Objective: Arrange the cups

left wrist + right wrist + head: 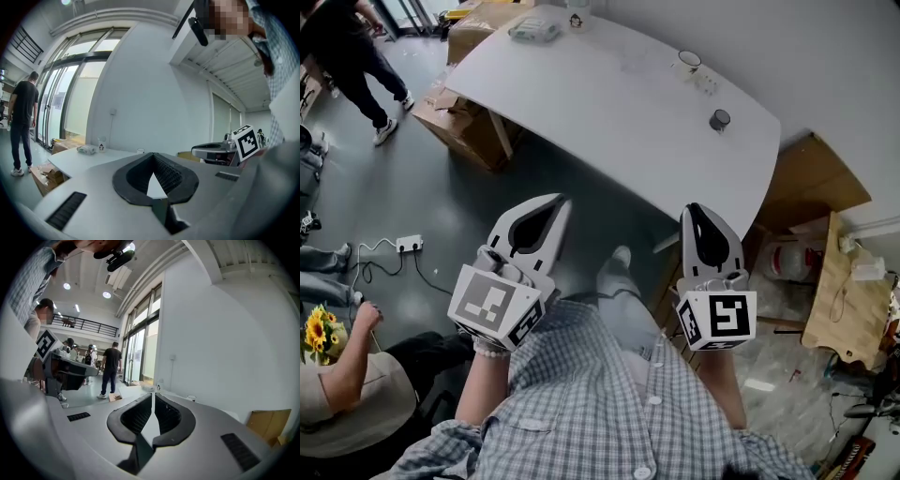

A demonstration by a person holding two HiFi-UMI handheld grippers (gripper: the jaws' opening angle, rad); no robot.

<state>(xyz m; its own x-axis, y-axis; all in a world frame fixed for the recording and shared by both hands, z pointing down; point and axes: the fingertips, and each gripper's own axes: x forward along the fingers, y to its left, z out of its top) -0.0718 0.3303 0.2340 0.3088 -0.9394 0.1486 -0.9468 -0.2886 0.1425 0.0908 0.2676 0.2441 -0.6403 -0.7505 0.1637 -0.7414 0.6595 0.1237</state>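
Observation:
A white table (609, 103) stands ahead of me. A white cup (689, 61) and a dark cup (719, 119) sit near its right end. A third small cup (577, 19) stands at the far edge. Both grippers are held in the air short of the table, apart from every cup. My left gripper (555, 202) is shut and holds nothing; its view shows the jaws meeting (153, 155), with a printed cup (101, 144) far off. My right gripper (694, 208) is also shut and empty (153, 397), and a white cup (191, 398) shows beyond it.
A flat packet (534, 30) lies at the table's far edge. Cardboard boxes (455, 117) sit under its left end. A person in black (347, 56) walks at top left; another sits at bottom left (337, 384). A wooden board (834, 281) lies at right.

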